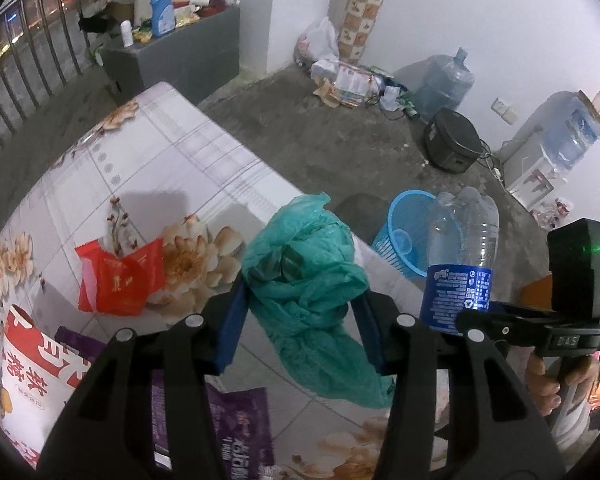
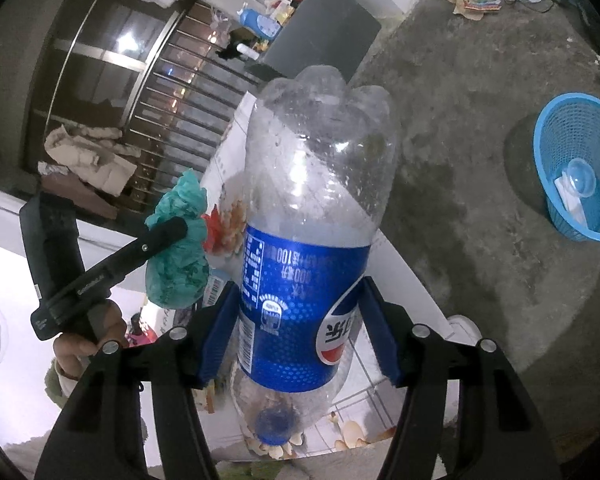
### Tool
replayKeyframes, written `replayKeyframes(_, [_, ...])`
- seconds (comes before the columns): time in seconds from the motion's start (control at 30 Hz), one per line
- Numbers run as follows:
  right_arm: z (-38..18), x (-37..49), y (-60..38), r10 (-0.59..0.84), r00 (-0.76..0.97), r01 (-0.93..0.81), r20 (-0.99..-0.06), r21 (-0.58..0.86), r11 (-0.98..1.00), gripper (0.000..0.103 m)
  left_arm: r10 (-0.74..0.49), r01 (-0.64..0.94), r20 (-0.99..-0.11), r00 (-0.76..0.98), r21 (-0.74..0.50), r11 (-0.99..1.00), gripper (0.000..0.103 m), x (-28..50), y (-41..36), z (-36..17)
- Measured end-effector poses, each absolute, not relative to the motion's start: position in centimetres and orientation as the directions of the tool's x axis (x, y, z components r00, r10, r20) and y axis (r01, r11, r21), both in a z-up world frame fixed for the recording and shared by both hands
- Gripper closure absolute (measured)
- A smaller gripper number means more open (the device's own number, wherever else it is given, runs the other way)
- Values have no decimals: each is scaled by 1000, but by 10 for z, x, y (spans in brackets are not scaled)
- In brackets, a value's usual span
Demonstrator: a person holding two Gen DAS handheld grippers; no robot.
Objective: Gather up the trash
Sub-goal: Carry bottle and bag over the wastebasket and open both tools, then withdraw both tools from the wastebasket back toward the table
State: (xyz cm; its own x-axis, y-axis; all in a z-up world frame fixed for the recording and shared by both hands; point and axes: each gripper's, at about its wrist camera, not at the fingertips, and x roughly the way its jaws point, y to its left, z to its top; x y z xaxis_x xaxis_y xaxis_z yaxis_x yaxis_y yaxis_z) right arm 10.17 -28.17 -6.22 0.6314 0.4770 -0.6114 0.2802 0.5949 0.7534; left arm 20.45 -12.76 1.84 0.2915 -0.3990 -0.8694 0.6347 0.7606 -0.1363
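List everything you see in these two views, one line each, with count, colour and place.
plastic bag: one, green, crumpled between the left gripper's pads
bottle: one, clear with blue label, upside down in the right gripper
basket: one, blue, on the floor past the table
red packet: one, on the table
purple wrapper: one, on the table under the left gripper
table: one, floral cloth
water jugs: two, bluish, by the wall
left gripper: black, blue pads
right gripper: black, blue pads
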Motion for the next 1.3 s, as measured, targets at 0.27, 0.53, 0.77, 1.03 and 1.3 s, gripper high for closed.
replayKeyframes(0.27, [-61,84,-303,463,684,278,-563,788,549,43,-416,674,-864,284,-129,728,56,186,-153,31])
replayKeyframes(0.53, [-84,47,-348,433,774,306,-461,872,382,43,-410,740,-884,226,-118,662,56,174,-209,27])
replayKeyframes(0.77, [-135,2,-403,343,839,400,-422,906,135,43,-366,798,-924,110,-137,587,56,174,-299,-5])
replayKeyframes(1.03, [-211,-17,-464,264,880,452,-394,864,-221,41,-343,845,-939,34,-156,511,48,177,-413,-54])
replayKeyframes(1.3, [-284,-30,-503,123,912,399,-392,773,-493,25,-443,793,-895,-45,-302,529,27,183,-471,-72])
